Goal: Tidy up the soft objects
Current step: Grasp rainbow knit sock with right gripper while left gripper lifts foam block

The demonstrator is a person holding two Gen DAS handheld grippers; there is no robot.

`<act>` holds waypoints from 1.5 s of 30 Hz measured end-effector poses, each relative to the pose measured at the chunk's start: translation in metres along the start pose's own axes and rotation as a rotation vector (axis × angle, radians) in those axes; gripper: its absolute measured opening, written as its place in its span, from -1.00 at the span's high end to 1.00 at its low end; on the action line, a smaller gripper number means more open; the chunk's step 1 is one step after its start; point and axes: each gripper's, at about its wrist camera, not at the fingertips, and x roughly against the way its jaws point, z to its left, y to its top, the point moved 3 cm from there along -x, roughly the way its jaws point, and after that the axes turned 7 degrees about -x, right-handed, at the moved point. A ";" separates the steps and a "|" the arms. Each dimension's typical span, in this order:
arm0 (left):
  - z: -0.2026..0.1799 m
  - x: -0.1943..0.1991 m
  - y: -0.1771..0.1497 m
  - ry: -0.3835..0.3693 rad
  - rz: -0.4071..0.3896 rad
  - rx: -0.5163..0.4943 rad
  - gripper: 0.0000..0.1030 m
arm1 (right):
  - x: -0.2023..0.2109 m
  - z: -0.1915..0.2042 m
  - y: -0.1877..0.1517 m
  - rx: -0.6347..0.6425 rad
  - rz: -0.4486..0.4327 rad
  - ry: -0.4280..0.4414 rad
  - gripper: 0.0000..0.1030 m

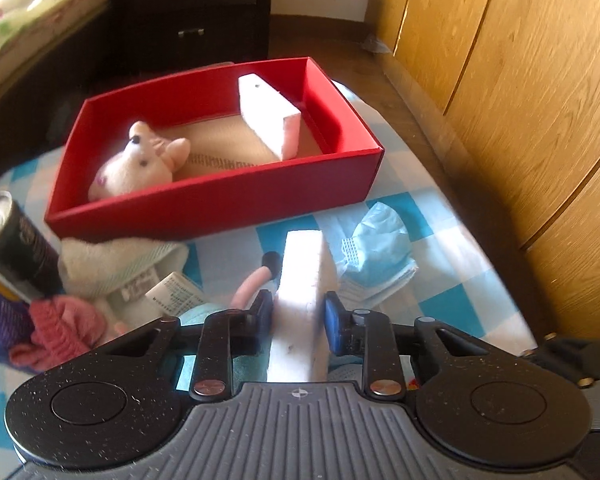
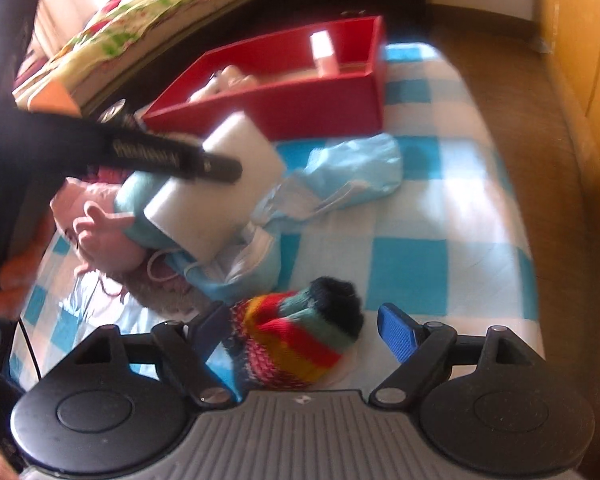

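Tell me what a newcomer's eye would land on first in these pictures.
The red box at the far side of the blue-checked cloth, with a pale plush toy and a white foam block inside. Nearer, the left gripper is closed on another white foam block. The right gripper hangs open around a rainbow-striped knitted hat.

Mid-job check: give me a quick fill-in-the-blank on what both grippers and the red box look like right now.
1. The left gripper is closed on a white foam ____.
2. The open right gripper straddles a striped knitted ____ with a dark pompom.
3. The red cardboard box already holds a pale plush toy and a second white foam block, so it contains ____ items.

Missing words: block; hat; two
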 end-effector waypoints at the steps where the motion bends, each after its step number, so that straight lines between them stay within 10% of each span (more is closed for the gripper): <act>1: 0.003 0.003 -0.001 -0.012 -0.003 0.014 0.47 | -0.004 0.000 0.000 -0.004 0.018 -0.003 -0.18; 21: -0.002 0.029 -0.011 -0.072 -0.030 0.005 0.46 | -0.017 -0.003 0.000 -0.028 0.055 -0.034 -0.18; 26: -0.004 0.034 -0.010 -0.063 -0.040 0.002 0.46 | -0.009 -0.005 0.003 -0.023 0.039 -0.035 0.57; 33: -0.019 0.034 -0.016 -0.012 -0.011 -0.083 0.41 | 0.003 0.003 0.009 0.052 0.016 -0.091 0.65; 39: -0.030 0.025 -0.021 0.028 0.024 -0.152 0.31 | -0.009 0.006 0.011 0.132 0.100 -0.203 -0.29; 42: -0.038 0.024 -0.021 0.010 0.030 -0.194 -0.23 | -0.003 0.006 0.014 0.156 0.097 -0.230 -0.39; 45: -0.045 0.020 -0.022 0.044 0.031 -0.232 -0.20 | -0.003 0.003 0.015 0.144 0.105 -0.243 -0.42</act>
